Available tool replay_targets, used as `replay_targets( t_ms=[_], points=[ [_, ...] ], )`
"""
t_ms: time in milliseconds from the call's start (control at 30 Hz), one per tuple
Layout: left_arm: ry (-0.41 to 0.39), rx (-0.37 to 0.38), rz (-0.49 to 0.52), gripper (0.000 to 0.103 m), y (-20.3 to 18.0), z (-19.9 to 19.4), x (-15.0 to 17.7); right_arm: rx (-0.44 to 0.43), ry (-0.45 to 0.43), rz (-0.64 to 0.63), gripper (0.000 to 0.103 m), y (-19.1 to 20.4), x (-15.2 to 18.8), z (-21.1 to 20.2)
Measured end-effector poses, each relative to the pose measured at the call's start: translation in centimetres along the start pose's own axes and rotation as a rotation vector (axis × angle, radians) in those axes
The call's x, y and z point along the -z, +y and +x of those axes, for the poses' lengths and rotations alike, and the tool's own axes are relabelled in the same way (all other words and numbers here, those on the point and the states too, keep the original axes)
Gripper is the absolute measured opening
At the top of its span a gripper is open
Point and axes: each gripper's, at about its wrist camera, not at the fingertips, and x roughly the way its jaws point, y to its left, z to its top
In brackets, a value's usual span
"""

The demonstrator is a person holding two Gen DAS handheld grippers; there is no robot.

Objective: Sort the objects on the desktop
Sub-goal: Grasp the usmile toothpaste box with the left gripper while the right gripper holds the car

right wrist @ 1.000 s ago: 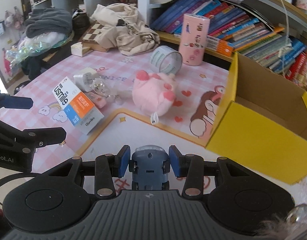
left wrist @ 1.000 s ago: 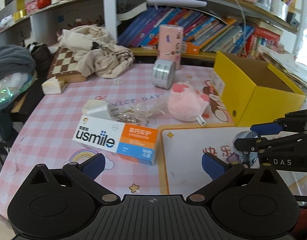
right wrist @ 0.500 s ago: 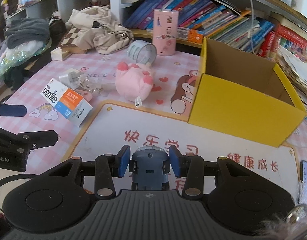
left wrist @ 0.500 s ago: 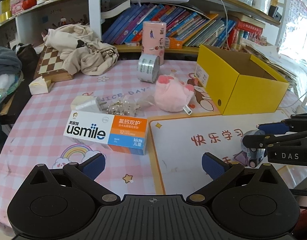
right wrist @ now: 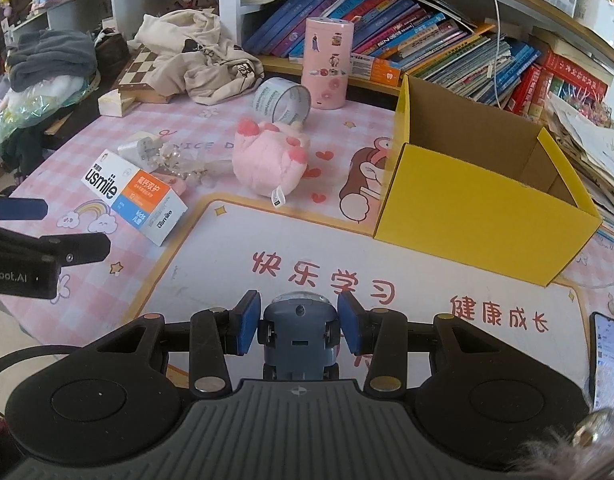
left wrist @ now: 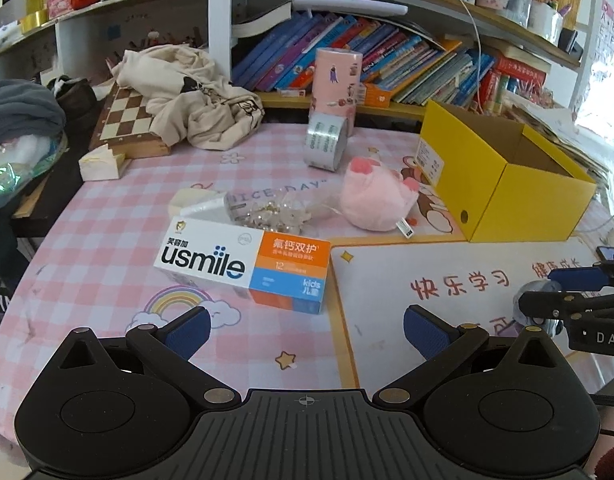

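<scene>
My right claw (right wrist: 299, 326): clamped on the small blue-grey toy car (right wrist: 298, 334), a blue pad pressed to each of its sides, held above the white learning mat (right wrist: 407, 264)
My left claw (left wrist: 305, 330): wide apart with nothing between the pads, hanging over the counter's near edge where pink check meets the mat
Toy car: in my right claw's grip, not resting on the counter; from the left wrist view only a sliver of it shows behind the right claw's arm at the far right
Yellow box (right wrist: 479, 196): open-topped, at the counter's right side, touching the mat's far edge, nothing visible inside
Toothpaste carton (left wrist: 243, 266): flat on the pink check, just left of the mat's far left corner
Pink plush (left wrist: 377, 196): lying on its side mid-counter, between the carton and the yellow box
Bead trinket in clear wrap (left wrist: 275, 212): just beyond the carton, beside the plush
Tape roll (left wrist: 326, 142): on its edge toward the counter's back, leaning at the pink canister (left wrist: 336, 80)
Chessboard (left wrist: 125, 120): back left corner of the counter, a beige cloth (left wrist: 187, 100) heaped partly over it
Phone (right wrist: 607, 360): near right edge of the counter, screen lit
</scene>
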Motion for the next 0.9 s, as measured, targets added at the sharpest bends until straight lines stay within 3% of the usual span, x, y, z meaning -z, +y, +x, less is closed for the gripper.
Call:
replay_targets(
  t_ms=[300,433,600,700,800,900],
  points=[
    [-0.014,-0.092,0.029,0.103,0.9,2.8,-0.3,0.003,0.006,-0.028,0.040,-0.2,-0.5,0.7],
    [-0.015,-0.101,0.123,0.103,0.6,4.2,-0.9,-0.002,0.016,-0.047,0.040,-0.3,-0.7,1.2],
    [0.023,0.002,0.401,0.103,0.1,5.0,-1.2,-0.002,0.020,-0.079,0.040,-0.3,-0.8,1.4],
    [0.041,0.069,0.666,0.103,-0.4,5.3,-0.9,-0.002,0.029,-0.082,0.040,-0.6,-0.7,1.5],
    [0.012,0.061,0.914,0.103,-0.9,5.8,-0.3,0.001,0.032,-0.078,0.040,-1.0,-0.7,1.6],
    [0.038,0.073,1.014,0.103,-0.8,6.8,-0.5,0.007,0.031,-0.073,0.040,-1.2,-0.6,1.4]
  ],
)
